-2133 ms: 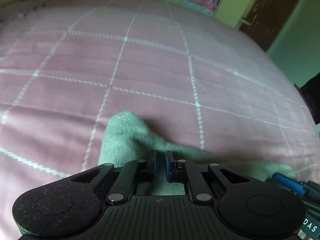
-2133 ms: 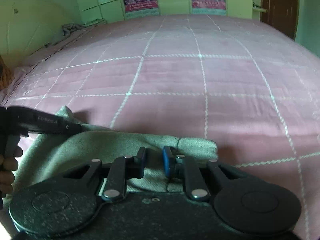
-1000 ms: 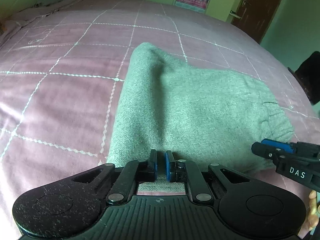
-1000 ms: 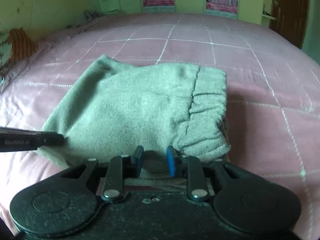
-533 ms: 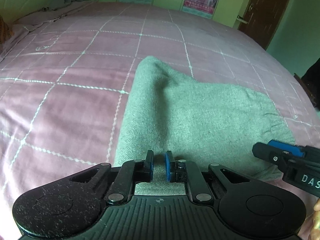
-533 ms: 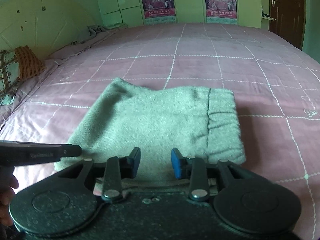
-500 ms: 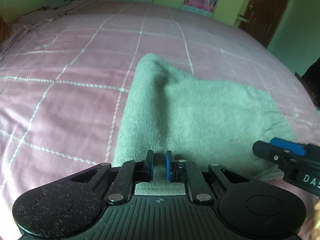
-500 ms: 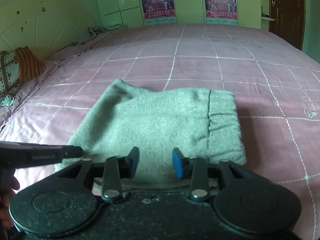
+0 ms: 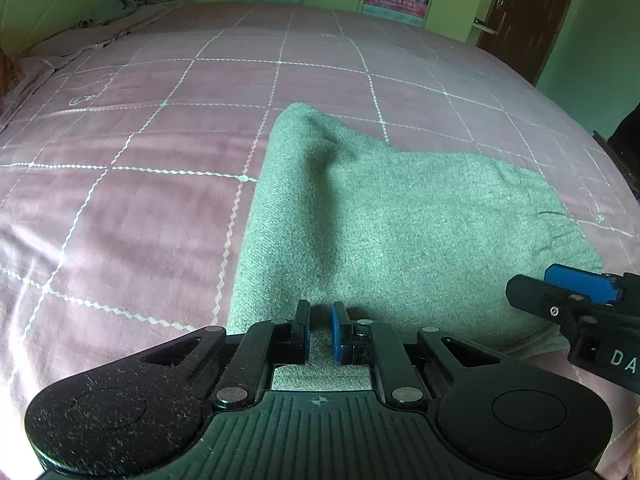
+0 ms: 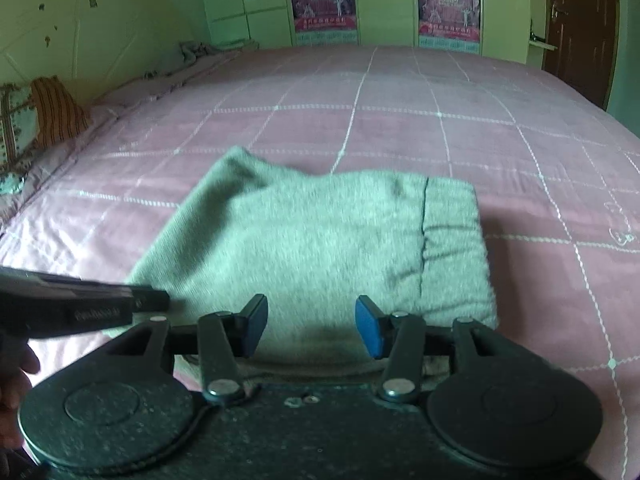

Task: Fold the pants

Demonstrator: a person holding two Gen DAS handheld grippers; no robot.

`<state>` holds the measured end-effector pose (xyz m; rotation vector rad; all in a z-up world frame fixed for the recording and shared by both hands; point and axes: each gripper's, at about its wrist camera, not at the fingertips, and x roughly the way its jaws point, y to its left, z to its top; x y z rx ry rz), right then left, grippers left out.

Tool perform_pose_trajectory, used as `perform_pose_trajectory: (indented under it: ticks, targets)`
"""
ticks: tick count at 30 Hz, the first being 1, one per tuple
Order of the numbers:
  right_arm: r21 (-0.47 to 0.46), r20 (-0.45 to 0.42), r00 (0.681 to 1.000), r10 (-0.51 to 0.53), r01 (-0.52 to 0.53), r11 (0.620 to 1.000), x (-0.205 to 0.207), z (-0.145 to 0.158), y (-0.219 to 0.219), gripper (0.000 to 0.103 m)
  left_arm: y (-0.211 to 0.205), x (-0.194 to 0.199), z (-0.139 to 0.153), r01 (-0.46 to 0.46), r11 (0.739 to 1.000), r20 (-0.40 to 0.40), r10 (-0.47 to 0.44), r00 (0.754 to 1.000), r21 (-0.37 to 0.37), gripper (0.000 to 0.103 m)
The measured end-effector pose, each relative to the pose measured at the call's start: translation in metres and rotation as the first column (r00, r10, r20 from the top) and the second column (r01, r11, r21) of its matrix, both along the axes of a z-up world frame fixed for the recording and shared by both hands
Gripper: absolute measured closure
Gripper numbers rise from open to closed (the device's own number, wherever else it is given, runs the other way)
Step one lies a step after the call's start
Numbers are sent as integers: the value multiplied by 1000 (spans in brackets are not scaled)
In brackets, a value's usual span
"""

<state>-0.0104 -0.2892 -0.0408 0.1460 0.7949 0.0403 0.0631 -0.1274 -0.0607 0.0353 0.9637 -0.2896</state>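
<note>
Grey folded pants (image 9: pixel 400 220) lie flat on the pink checked bed cover (image 9: pixel 160 120). My left gripper (image 9: pixel 320 312) sits at their near left edge, its blue pads nearly together with grey fabric pinched between them. In the right wrist view the pants (image 10: pixel 304 240) show their elastic waistband (image 10: pixel 452 240) on the right. My right gripper (image 10: pixel 311 312) hovers over the near edge, open, its pads wide apart and touching no cloth. Each gripper shows in the other's view: the right gripper (image 9: pixel 560 286) and the left gripper (image 10: pixel 152 302).
The bed cover (image 10: pixel 360 120) stretches far beyond the pants. Patterned pillows (image 10: pixel 40 120) lie at the left edge and a crumpled cloth (image 9: pixel 128 0) at the far corner. Wardrobe doors with posters (image 10: pixel 324 0) and a brown door (image 9: pixel 520 12) stand behind. A hand (image 10: pixel 16 380) shows bottom left.
The pants were carried over and laid folded on the bed. The right jaws have spread wide and let go of the waistband edge. The left gripper has stayed closed at the near edge.
</note>
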Motion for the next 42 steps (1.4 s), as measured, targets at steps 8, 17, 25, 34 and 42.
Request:
perform_pose_trajectory:
  ticks: [8, 17, 25, 34, 42]
  targets:
    - [-4, -63, 998, 1, -1, 1000, 1, -20, -2, 55, -3, -1, -1, 21, 999, 12, -21, 1000, 29, 92]
    - [32, -15, 1000, -27, 28, 999, -6, 1, -15, 49, 15, 9, 11, -32, 999, 24, 32, 999, -14, 92]
    - [48, 12, 995, -94, 94, 994, -7, 10, -41, 39, 29, 27, 1, -61, 998, -9, 61, 998, 1, 90]
    - [161, -42, 995, -94, 99, 982, 1, -6, -74, 28, 39, 52, -27, -47, 995, -137, 34, 990, -91, 25]
    - [216, -59, 983, -173, 182, 959, -2, -6, -101, 21, 34, 64, -40, 3, 986, -162, -31, 986, -165, 26]
